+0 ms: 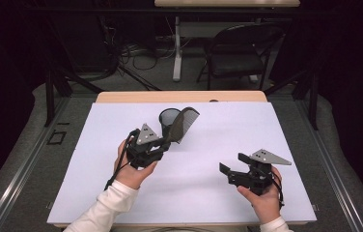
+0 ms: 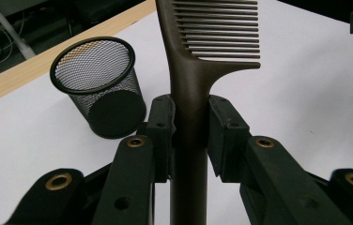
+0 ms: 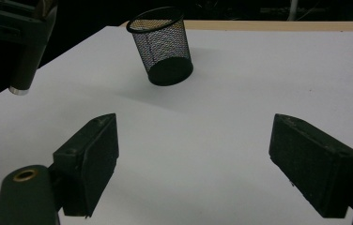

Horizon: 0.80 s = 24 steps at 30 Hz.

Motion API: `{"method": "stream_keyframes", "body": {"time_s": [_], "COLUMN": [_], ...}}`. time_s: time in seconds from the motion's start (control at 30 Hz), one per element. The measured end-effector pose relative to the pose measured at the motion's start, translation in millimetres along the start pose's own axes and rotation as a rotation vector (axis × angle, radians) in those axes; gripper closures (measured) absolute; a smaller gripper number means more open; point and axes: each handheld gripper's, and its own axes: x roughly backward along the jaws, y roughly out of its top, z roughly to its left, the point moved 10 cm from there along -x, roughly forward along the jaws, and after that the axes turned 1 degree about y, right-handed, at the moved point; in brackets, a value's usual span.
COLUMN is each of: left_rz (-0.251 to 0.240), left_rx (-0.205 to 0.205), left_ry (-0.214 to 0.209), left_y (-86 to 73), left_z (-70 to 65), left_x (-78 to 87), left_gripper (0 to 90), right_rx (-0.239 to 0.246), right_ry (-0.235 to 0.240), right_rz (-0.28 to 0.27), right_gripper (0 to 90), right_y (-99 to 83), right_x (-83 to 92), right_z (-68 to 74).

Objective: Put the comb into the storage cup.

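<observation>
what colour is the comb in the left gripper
Dark brown; the comb shows best in the left gripper view, clamped by its handle.

One wide-tooth comb, dark brown. One black wire-mesh pen cup. Two handheld grippers: the left gripper and the right gripper. Two hands, one on each gripper. One white-topped table with a wooden edge. One black folding chair behind it.

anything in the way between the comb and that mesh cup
Nothing visible. The left gripper is shut on the comb's handle, and the mesh pencil cup stands upright and open-topped just beside it on bare white table.
</observation>
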Motion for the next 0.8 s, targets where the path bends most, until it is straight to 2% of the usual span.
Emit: {"method": "stream_keyframes", "body": {"time_s": [0.37, 0.63, 0.8], "left_rz": [-0.028, -0.059, -0.067], "left_rx": [0.007, 0.015, 0.017], "left_ry": [-0.011, -0.021, -0.024], "left_y": [1.9, 2.3, 0.8], "left_z": [-6.4, -9.2, -9.9], "left_x": [-5.9, -8.9, -10.1], "left_gripper": [72.5, 72.5, 72.5], "right_rx": [0.022, 0.011, 0.004], "right_ry": [0.026, 0.076, 0.089], "right_rz": [0.028, 0.033, 0.033], "right_gripper": [15.7, 15.2, 15.4], "right_y": [7.1, 15.4, 22.9], "right_x": [-14.7, -24.6, -28.8], "right_z": [11.4, 22.3, 26.3]}}
